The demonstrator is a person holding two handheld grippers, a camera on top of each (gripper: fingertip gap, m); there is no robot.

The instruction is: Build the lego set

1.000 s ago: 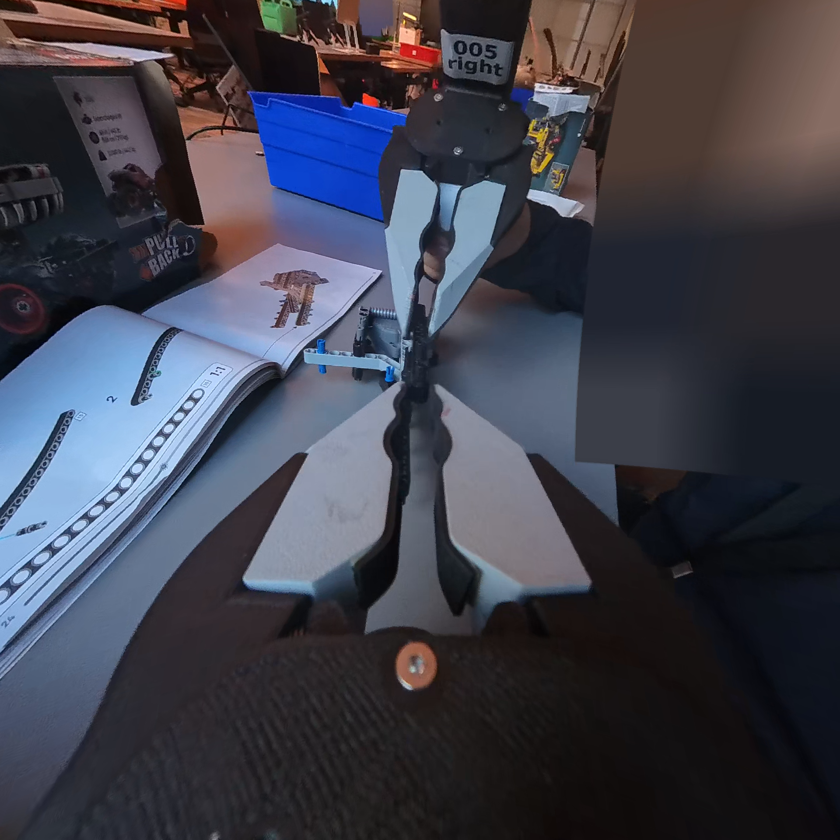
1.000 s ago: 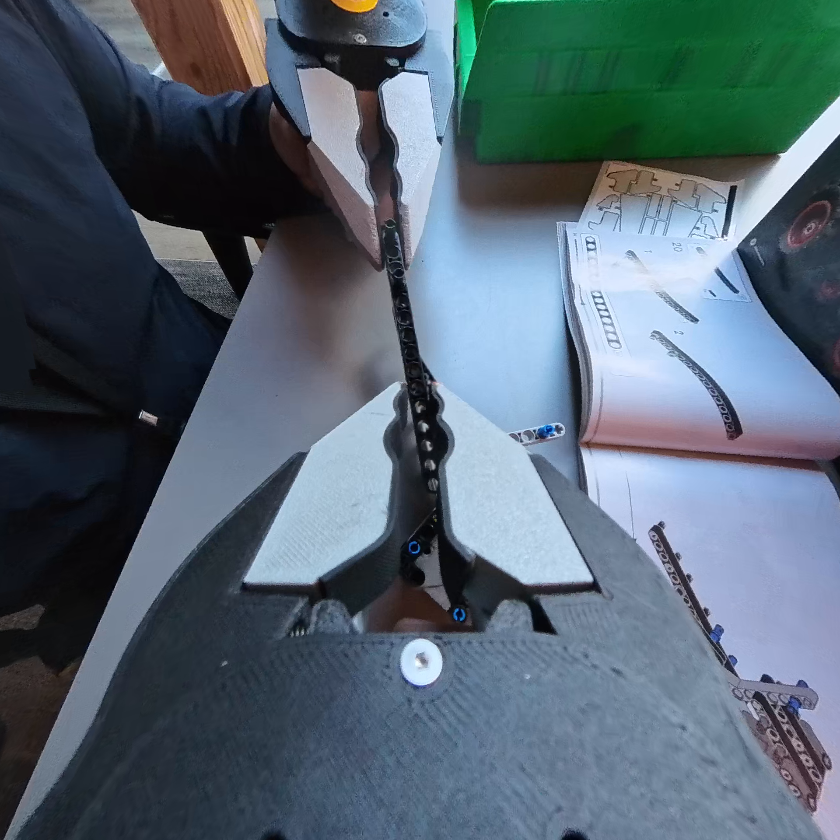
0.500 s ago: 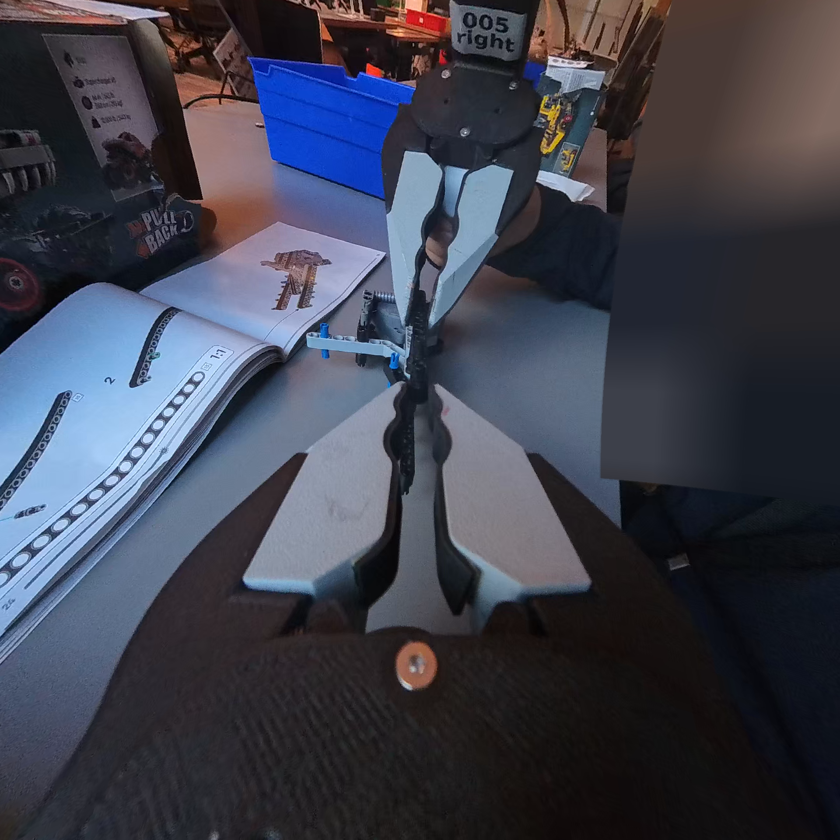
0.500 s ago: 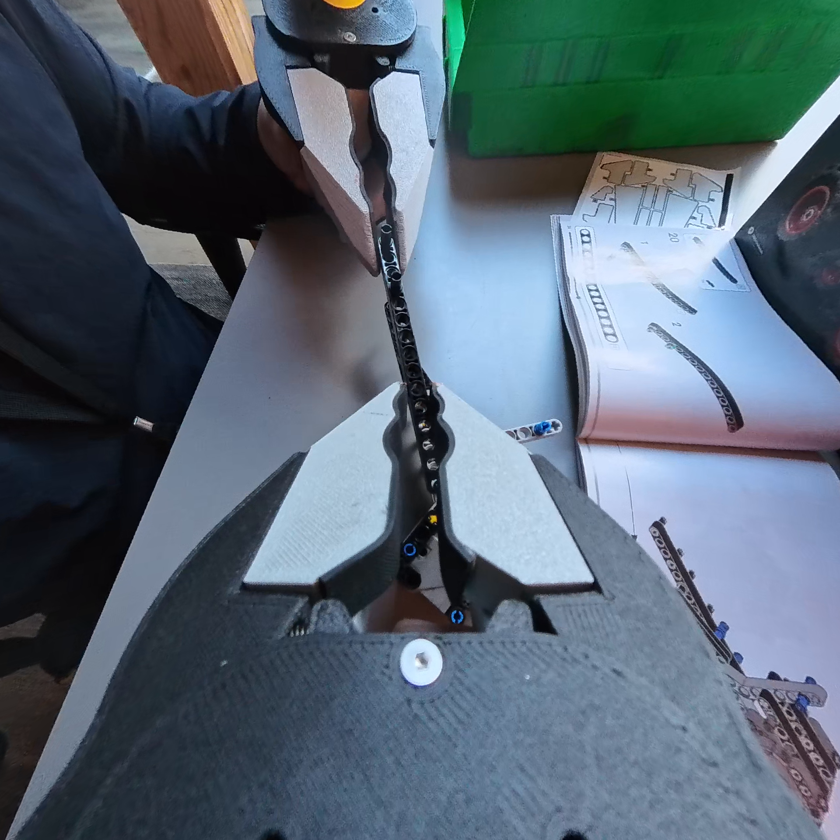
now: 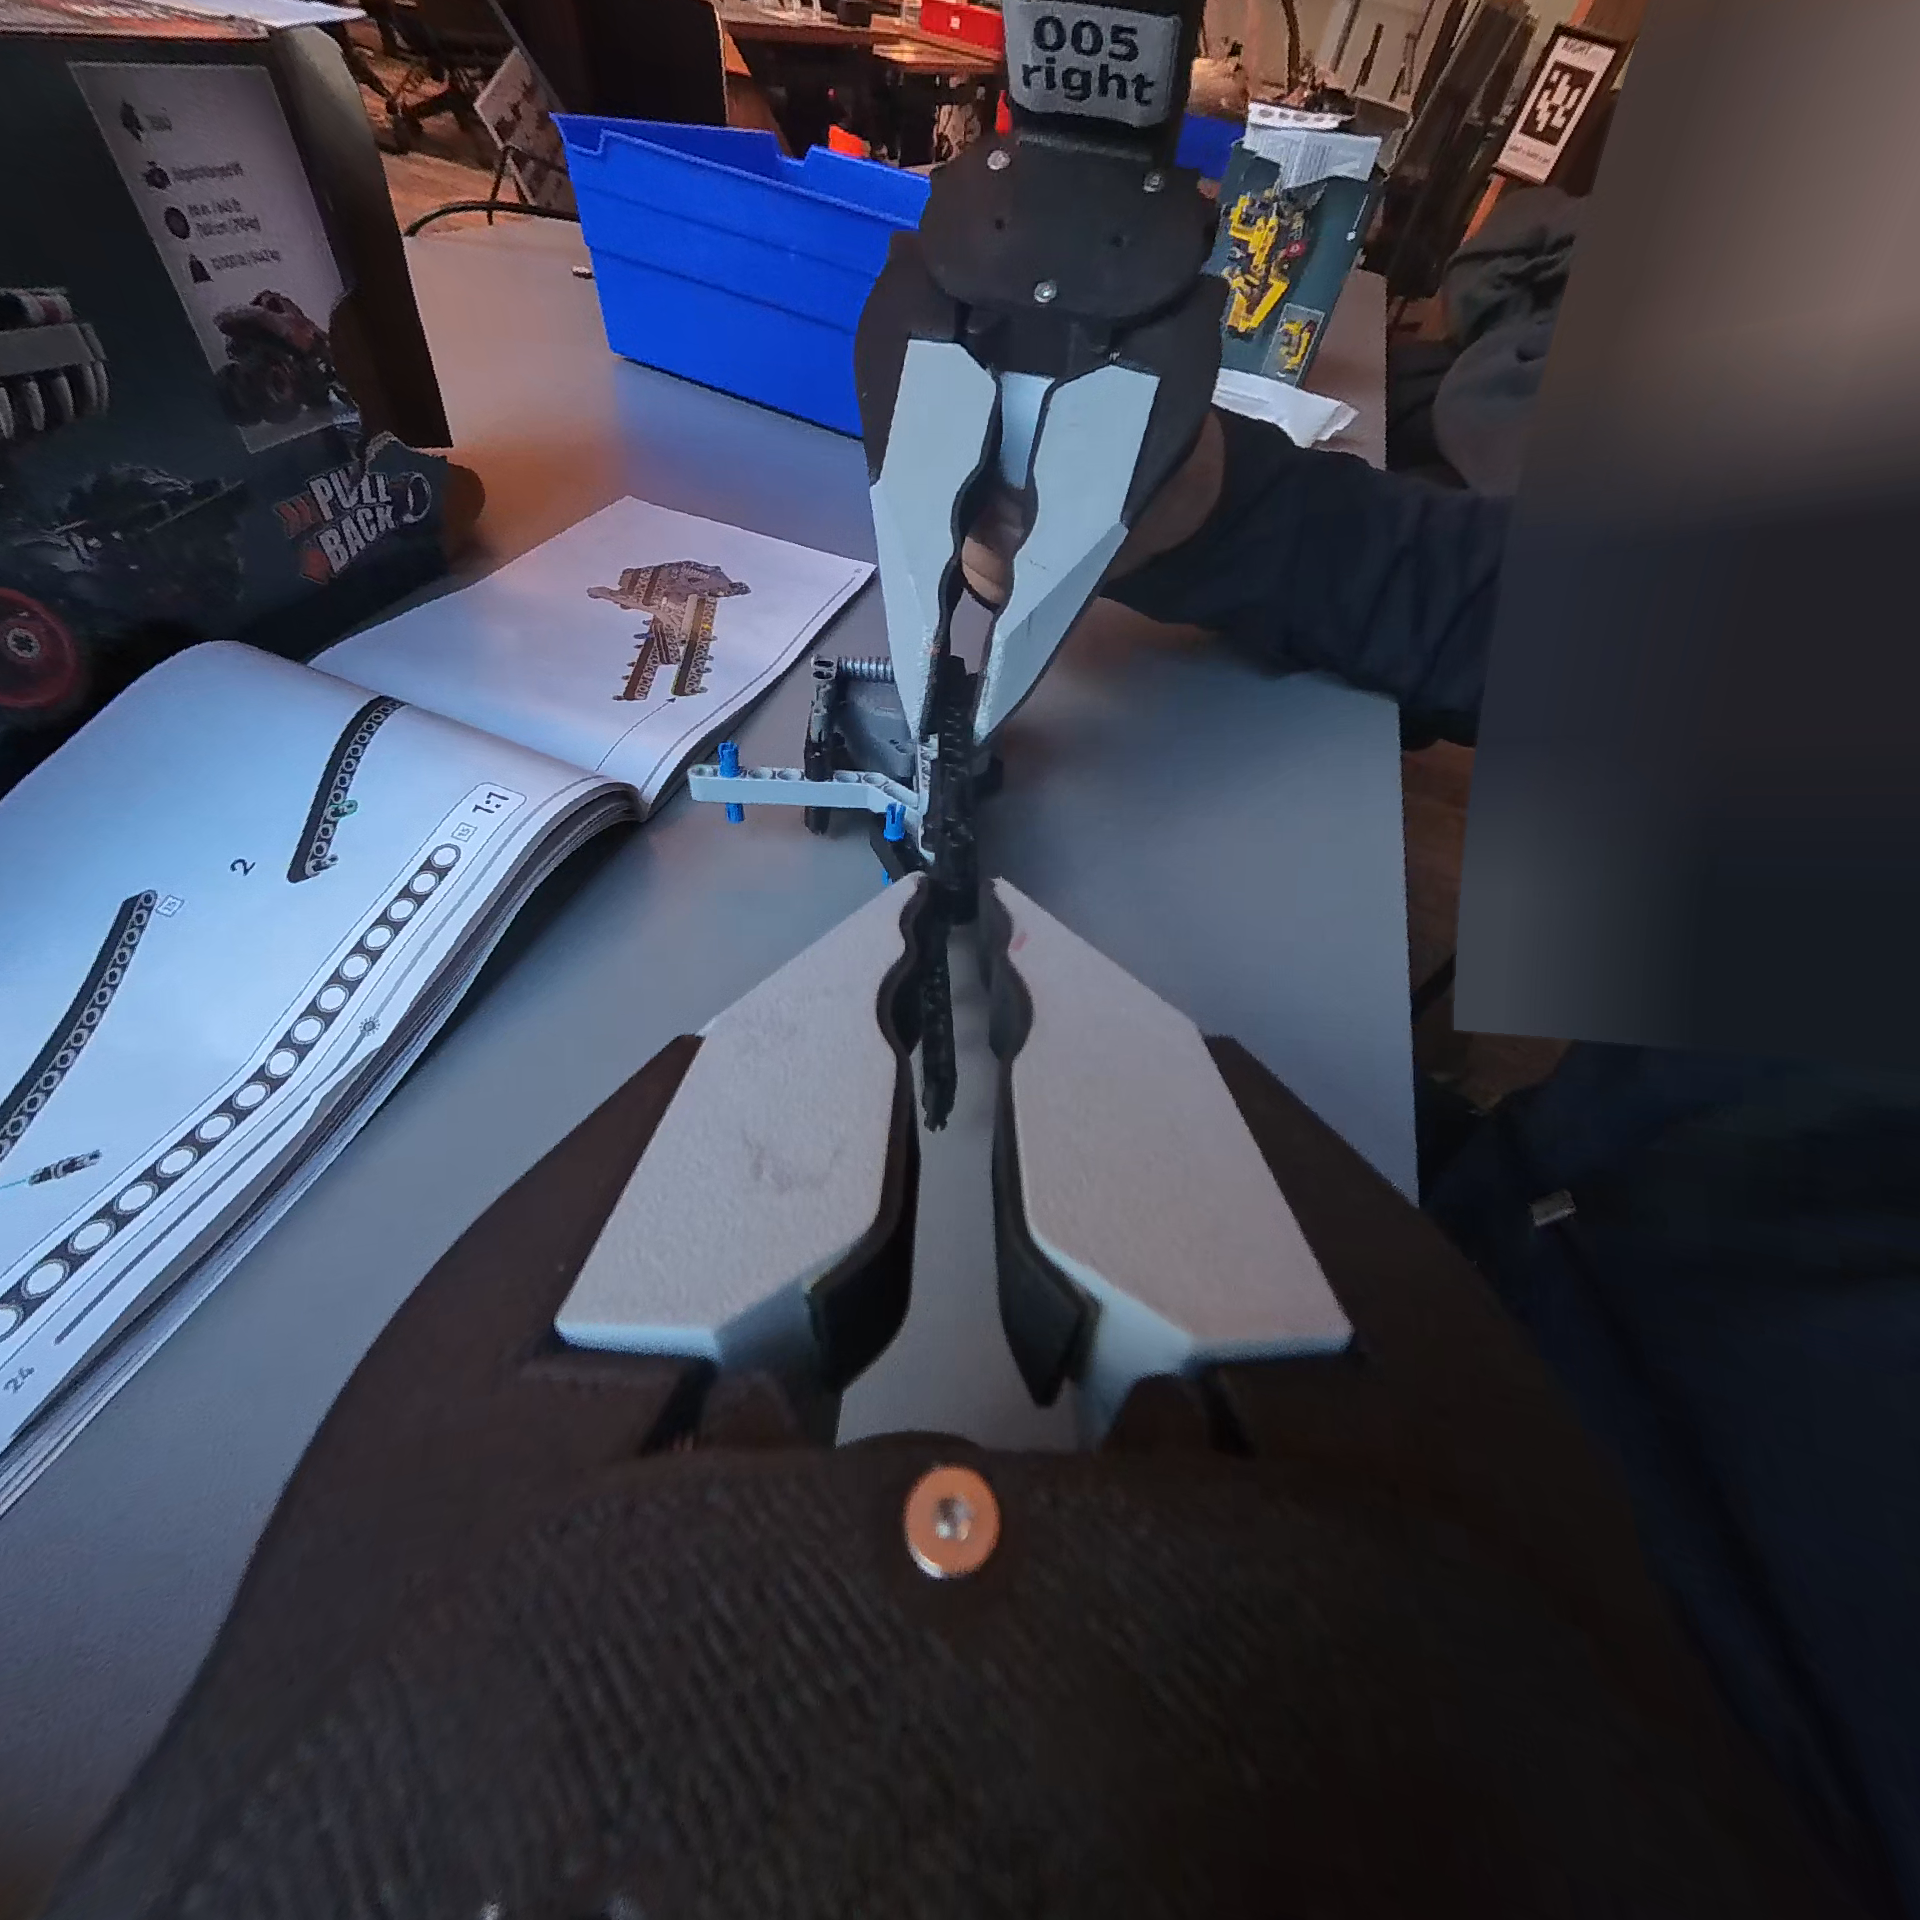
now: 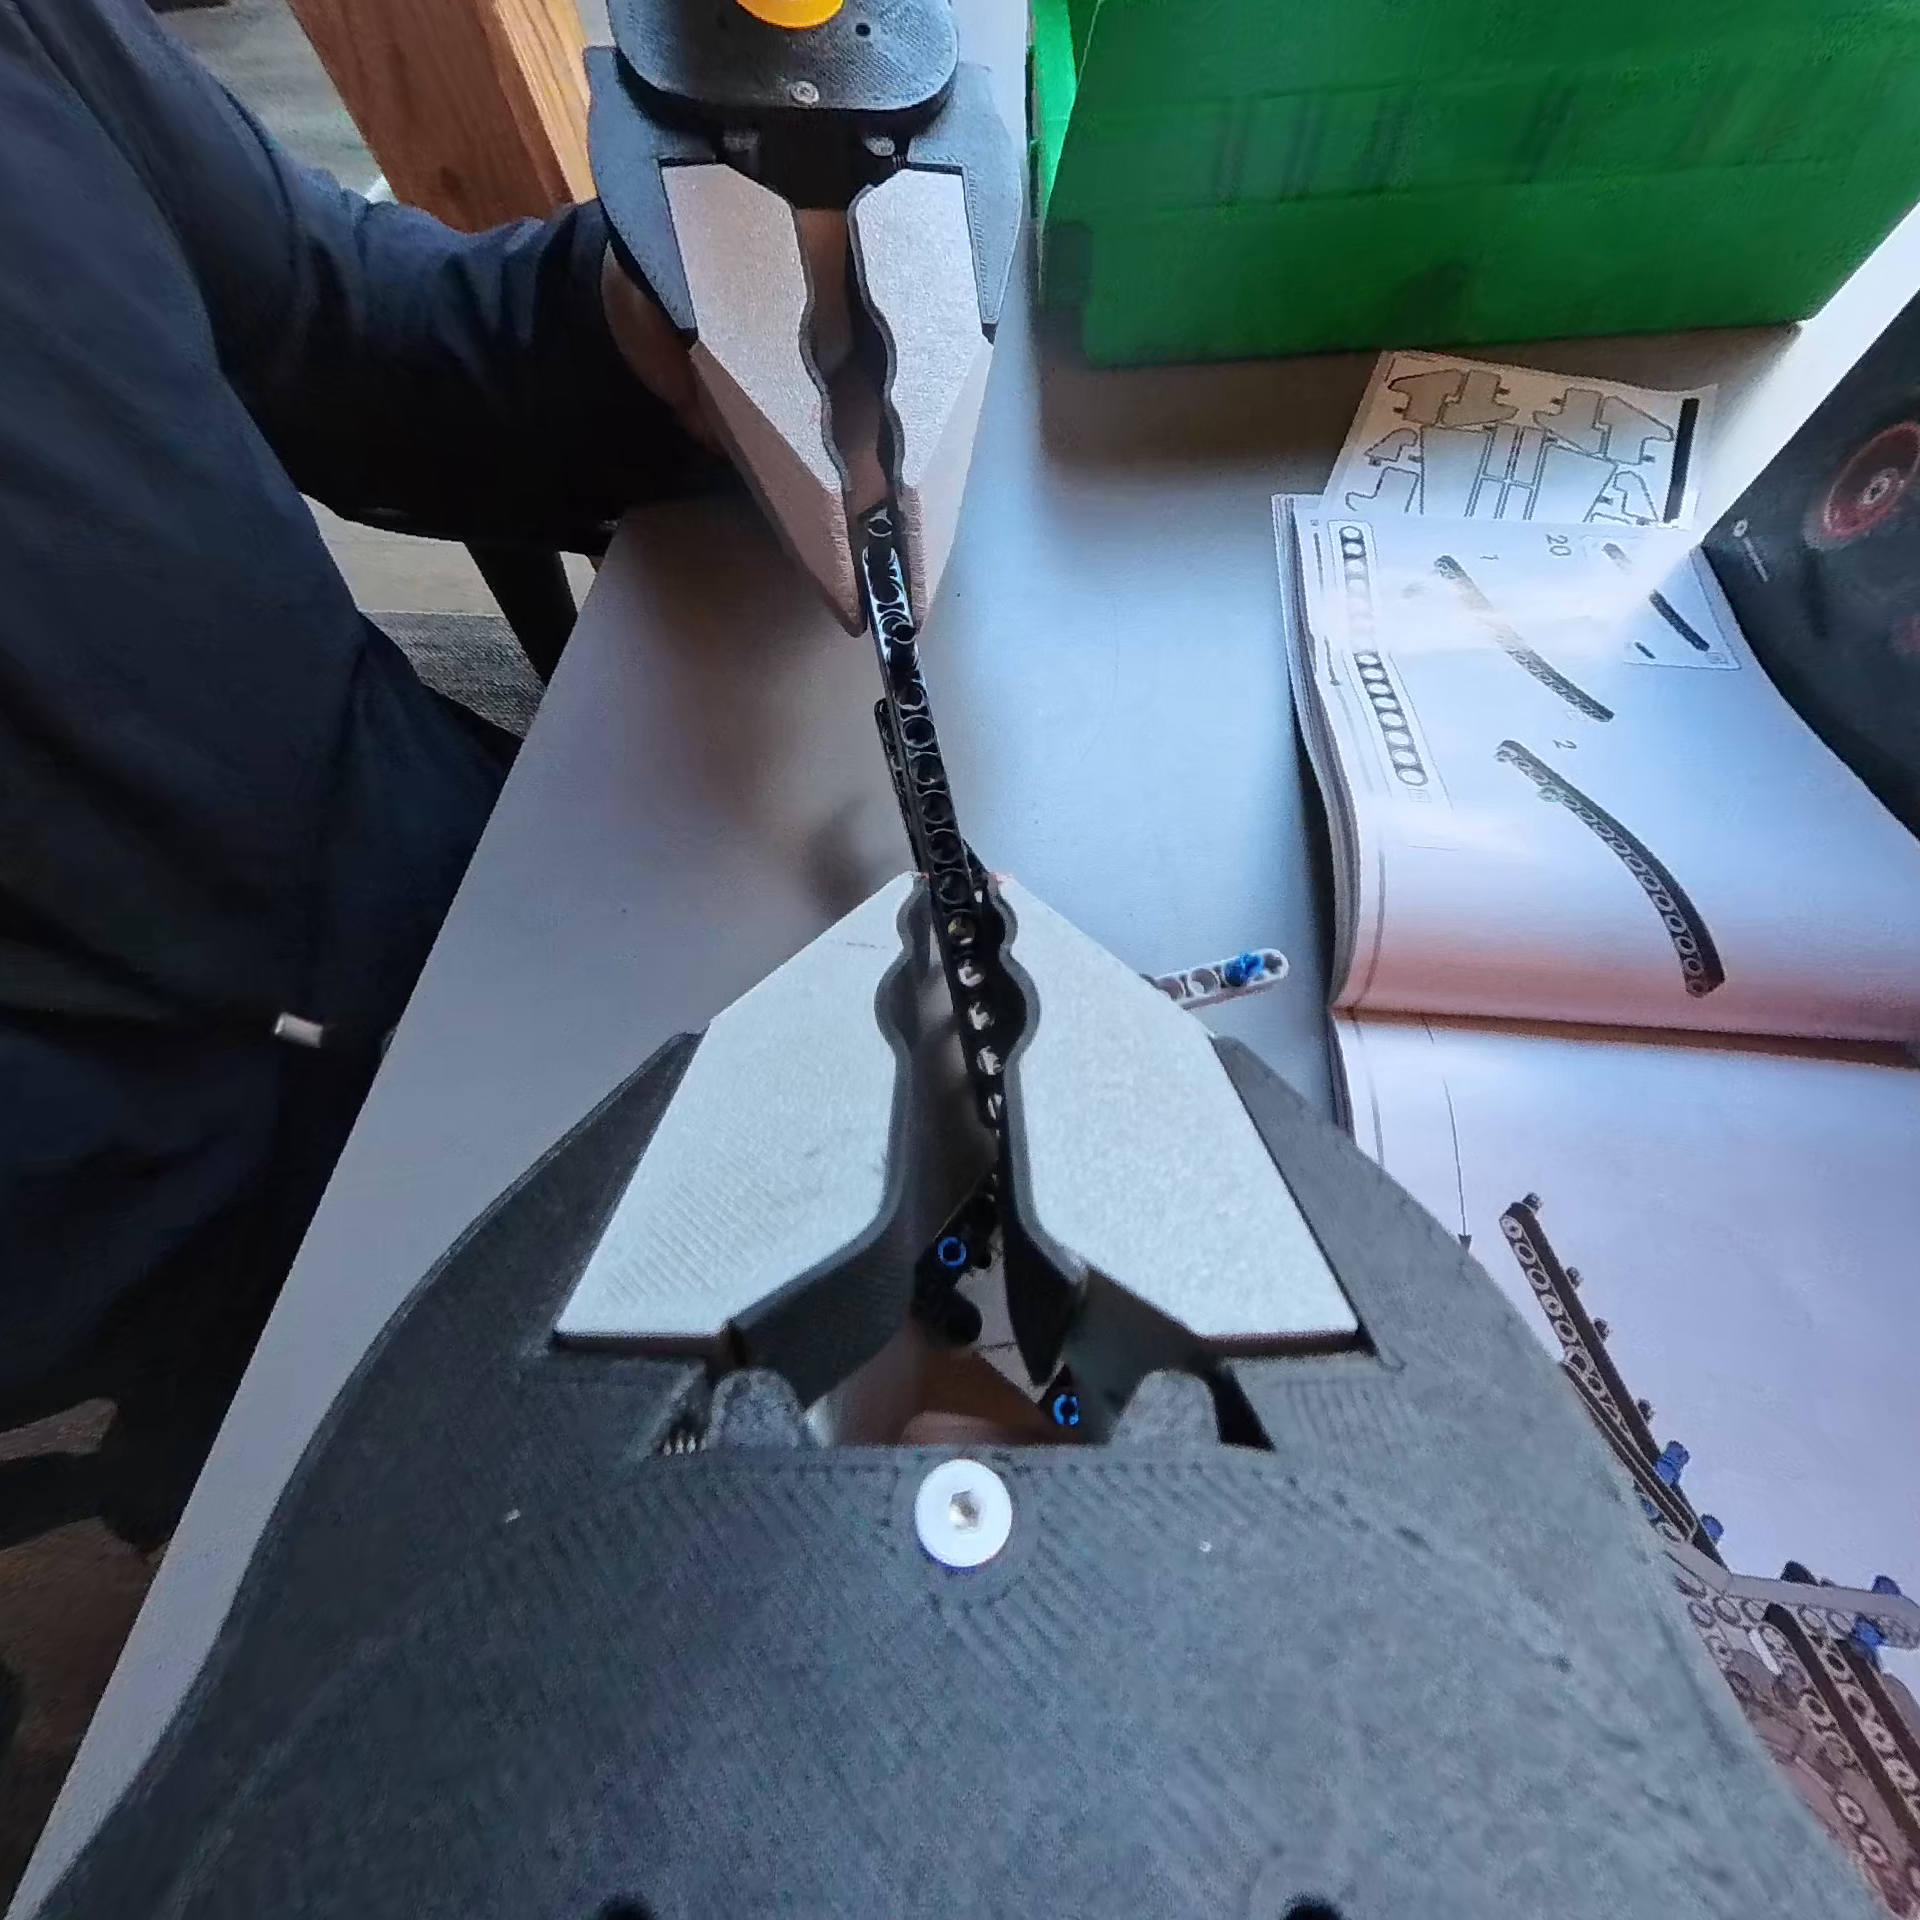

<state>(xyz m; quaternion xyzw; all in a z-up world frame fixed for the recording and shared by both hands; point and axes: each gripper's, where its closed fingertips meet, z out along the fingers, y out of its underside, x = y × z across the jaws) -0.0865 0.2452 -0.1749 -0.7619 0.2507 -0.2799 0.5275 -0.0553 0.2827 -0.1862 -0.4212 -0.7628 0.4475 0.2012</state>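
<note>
Above the table (image 6: 1101, 665), both grippers — left gripper (image 5: 951, 904), right gripper (image 6: 956, 894) — clench one black beam (image 6: 920, 748).

Wrist cameras face each other, close, sharing black beam (image 5: 951, 831)

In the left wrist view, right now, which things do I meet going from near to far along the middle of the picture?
left gripper → black beam → grey beam with blue pins → right gripper → blue bin
</note>
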